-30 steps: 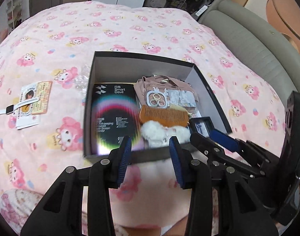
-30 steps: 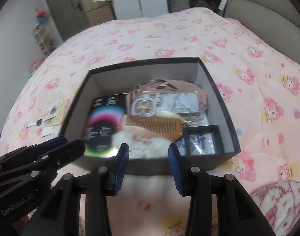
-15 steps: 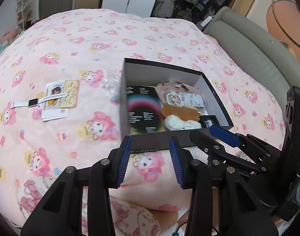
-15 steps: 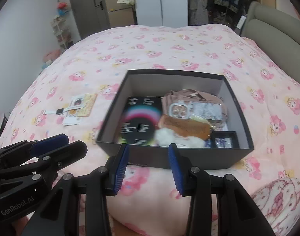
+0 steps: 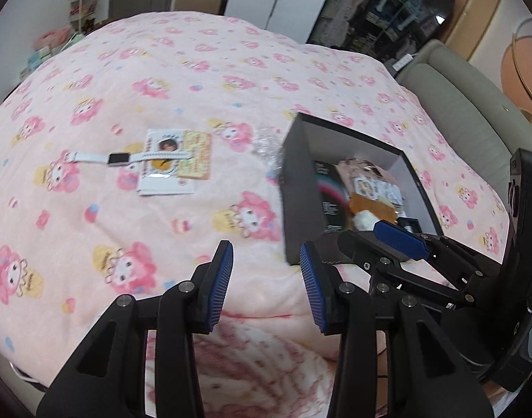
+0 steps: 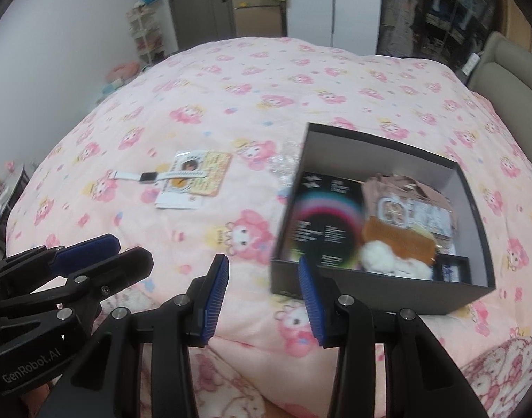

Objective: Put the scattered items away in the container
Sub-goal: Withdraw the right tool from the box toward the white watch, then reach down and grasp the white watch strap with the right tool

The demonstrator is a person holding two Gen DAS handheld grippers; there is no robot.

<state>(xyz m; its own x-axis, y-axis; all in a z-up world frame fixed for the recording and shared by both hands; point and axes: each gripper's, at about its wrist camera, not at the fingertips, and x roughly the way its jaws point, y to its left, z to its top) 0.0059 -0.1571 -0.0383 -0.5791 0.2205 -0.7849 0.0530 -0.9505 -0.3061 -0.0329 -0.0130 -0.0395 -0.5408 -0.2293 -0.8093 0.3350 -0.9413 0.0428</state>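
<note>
The black box [image 6: 370, 291] sits on the pink bedspread at the right and holds a dark booklet [image 6: 323, 223], a brown comb [image 6: 398, 242], a white fluffy item [image 6: 391, 263] and a phone case [image 6: 393, 209]. Left of the box [image 5: 297, 188] lie a white smartwatch [image 5: 117, 157], a small stack of cards [image 5: 175, 170] and a crinkled clear wrapper [image 5: 269, 146]. The watch [image 6: 147, 176] and cards [image 6: 192, 181] also show in the right wrist view. My left gripper [image 5: 266, 261] and right gripper [image 6: 262, 271] hover open and empty over the near bedspread, side by side.
A grey padded headboard [image 5: 475, 115] runs along the right of the bed. Cupboards, a door and shelves stand beyond the far edge. A second patterned pink cover [image 5: 259, 365] lies bunched at the near edge under the grippers.
Both grippers have drawn back from the box and swung left. The box now sits to the right in both views, and the watch and cards have come toward the middle.
</note>
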